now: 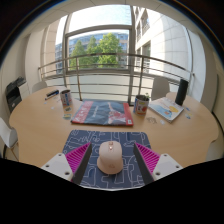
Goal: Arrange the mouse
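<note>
While one mouse (110, 155) sits between them, claw (111, 158) fingers stand apart.

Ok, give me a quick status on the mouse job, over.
Gripper jaws open. Mouse sits between them on the mousepad, gaps either side, not gripped. Nothing in the way nearby; magazine and two cans lie beyond.

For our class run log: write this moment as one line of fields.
tool: tongs open | object: mouse between the fingers, resting on mouse pad | beyond: book, two cans | grasp: not yet
</note>
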{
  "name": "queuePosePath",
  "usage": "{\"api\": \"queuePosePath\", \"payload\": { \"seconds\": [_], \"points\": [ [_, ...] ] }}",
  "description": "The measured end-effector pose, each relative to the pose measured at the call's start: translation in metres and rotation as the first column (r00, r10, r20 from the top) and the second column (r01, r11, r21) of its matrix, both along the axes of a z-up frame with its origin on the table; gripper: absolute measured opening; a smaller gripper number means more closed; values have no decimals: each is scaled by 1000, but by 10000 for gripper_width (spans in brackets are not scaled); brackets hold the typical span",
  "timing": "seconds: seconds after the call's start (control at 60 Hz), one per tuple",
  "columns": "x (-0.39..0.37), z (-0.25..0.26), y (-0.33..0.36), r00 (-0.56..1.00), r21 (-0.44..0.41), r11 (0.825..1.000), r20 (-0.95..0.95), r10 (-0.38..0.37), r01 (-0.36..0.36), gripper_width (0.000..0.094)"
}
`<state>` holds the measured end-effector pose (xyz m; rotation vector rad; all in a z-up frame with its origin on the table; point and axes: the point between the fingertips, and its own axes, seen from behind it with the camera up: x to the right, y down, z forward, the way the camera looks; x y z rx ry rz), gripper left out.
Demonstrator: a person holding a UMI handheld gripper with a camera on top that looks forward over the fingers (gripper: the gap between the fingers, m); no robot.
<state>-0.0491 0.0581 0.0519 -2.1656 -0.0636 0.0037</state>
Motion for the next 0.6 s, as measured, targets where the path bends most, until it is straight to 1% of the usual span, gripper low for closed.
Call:
{"api": "queuePosePath", "payload": {
  "seconds": [0.183, 0.317, 0.467, 0.6],
  "points": [
    [-4, 78, -71, 1000, 69, 997, 15, -21, 20, 846],
    [-9, 117, -139, 999, 94, 995, 27, -44, 41, 851],
    [-15, 136, -212, 997, 98, 993, 43, -65, 60, 850],
    [-19, 142, -264, 995, 91, 994, 70, -65, 58, 848]
  ]
}}
